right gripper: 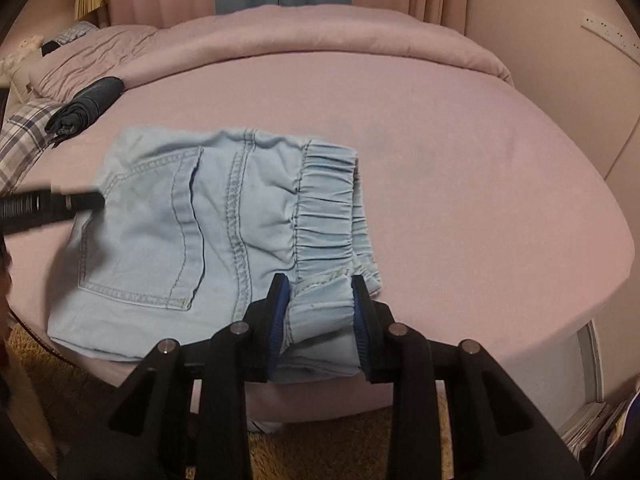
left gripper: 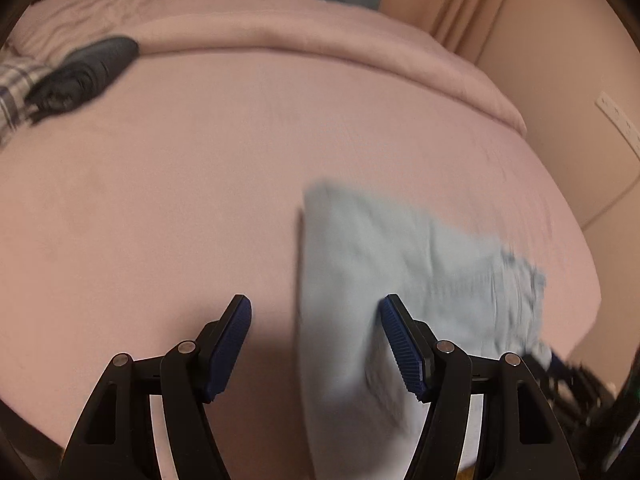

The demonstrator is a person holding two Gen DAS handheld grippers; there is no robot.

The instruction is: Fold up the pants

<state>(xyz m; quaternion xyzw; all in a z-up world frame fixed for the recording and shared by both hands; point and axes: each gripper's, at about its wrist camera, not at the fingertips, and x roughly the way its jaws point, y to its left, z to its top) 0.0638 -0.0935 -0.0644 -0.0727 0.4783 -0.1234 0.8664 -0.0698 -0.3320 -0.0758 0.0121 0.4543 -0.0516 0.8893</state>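
Light blue denim pants (right gripper: 160, 220) lie folded on the pink bed sheet (right gripper: 480, 200), back pocket up and elastic waistband to the right. My right gripper (right gripper: 319, 284) is shut on a bunched fold of the waistband at the near edge, with cloth pressed between both blue pads. The left gripper's black tip (right gripper: 80, 200) reaches the pants' left side in the right wrist view. In the left wrist view the pants (left gripper: 380, 248) appear blurred. My left gripper (left gripper: 315, 308) hovers open above them, its right finger over the cloth and nothing gripped.
A dark folded garment (right gripper: 88, 108) and a plaid cloth (right gripper: 20, 136) lie at the bed's far left. A rolled pink duvet (right gripper: 320, 28) runs along the back. The wall with a power strip (right gripper: 604, 28) is on the right. A yellow rug (right gripper: 320, 452) lies below the near edge.
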